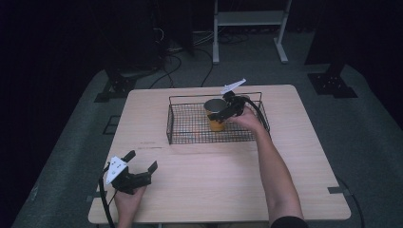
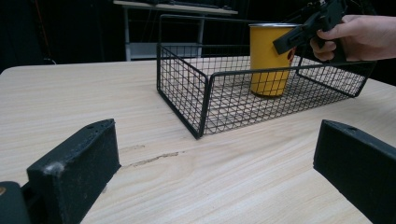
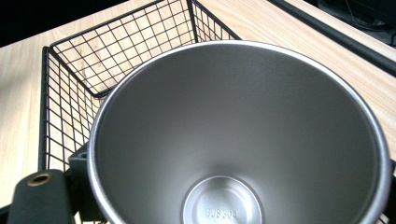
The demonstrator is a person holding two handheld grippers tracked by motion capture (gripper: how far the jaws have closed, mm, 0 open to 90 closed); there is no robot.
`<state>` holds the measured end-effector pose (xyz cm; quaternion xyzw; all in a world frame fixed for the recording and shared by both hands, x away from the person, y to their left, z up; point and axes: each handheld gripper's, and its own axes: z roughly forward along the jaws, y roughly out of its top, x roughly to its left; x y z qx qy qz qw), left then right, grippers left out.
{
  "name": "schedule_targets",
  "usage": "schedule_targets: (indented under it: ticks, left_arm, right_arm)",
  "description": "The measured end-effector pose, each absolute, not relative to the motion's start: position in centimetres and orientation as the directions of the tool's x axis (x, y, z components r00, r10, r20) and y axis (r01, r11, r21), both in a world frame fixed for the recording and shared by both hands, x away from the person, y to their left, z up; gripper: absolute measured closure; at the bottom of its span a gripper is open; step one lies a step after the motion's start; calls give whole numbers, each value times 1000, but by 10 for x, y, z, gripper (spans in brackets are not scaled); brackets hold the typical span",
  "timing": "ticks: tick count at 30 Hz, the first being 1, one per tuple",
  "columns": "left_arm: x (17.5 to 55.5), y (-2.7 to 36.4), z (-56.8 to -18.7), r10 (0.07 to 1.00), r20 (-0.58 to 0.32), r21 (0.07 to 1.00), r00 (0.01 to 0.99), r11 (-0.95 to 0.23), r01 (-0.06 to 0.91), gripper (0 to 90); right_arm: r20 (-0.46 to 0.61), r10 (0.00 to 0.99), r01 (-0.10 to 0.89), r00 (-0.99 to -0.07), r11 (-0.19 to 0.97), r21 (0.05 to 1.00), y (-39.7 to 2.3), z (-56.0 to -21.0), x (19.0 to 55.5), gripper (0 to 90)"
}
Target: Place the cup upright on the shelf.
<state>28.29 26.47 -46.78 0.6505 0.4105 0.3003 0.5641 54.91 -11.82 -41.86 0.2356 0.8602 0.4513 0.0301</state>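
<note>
A yellow metal cup with a bare steel inside stands upright on the floor of a black wire basket at the back middle of the table. My right gripper is shut on the cup near its rim, reaching in from the basket's right side. In the right gripper view the cup's steel interior sits close, with one black finger outside its wall. The left gripper view has the cup, the basket and the right gripper ahead. My left gripper rests open near the table's front left corner, holding nothing.
The light wooden table has bare board between the basket and the front edge. Beyond the table's far edge are a white metal frame, dark stands and cables on the grey floor.
</note>
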Motion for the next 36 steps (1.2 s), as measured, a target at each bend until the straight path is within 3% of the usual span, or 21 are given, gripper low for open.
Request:
schedule_targets:
  ticks: [23,36]
  left_arm:
    - [283,265,-468,873,-71,981,483,-27,194,0]
    - [283,264,-468,874,-71,980,481,-27,195,0]
  right_arm:
    - [116,434,358,-893,533,767,-122,-418,549,120]
    - [102,433,356,-896,559,749,-122,-415,547,65]
